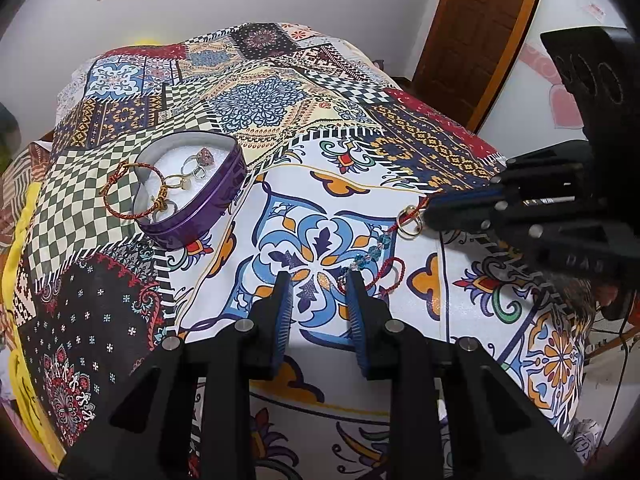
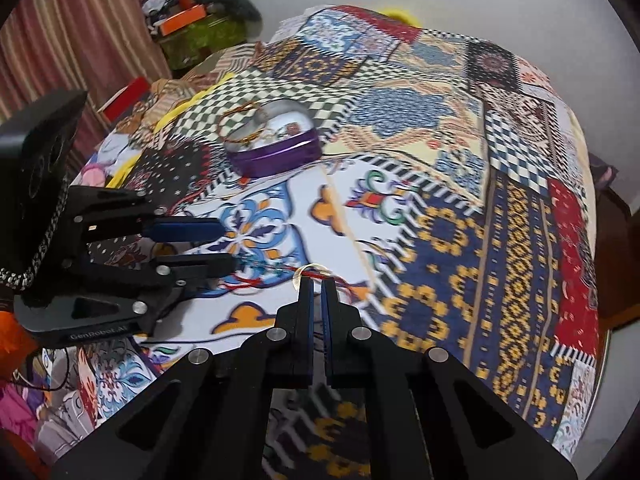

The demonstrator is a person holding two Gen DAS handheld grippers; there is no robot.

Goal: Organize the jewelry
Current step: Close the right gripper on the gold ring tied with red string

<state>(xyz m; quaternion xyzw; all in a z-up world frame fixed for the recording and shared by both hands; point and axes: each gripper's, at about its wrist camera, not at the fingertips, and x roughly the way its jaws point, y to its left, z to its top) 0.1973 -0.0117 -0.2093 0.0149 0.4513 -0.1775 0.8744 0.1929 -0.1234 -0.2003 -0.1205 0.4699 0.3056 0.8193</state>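
On cloth, right gripper (image 2: pixel 318 282) pinches bracelet (image 1: pixel 376 252).

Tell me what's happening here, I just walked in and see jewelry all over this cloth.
A person is sorting jewelry with two handheld grippers. The right gripper is shut on the red cord of a beaded bracelet lying on the patterned cloth. The left gripper is open beside the bracelet's other end. The purple heart-shaped tin already holds rings, with a red cord bracelet draped over its rim.

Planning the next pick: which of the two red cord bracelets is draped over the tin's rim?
The plain red cord bracelet hangs over the purple heart tin. The other, with blue beads, lies on the cloth, its ring end pinched by the right gripper.
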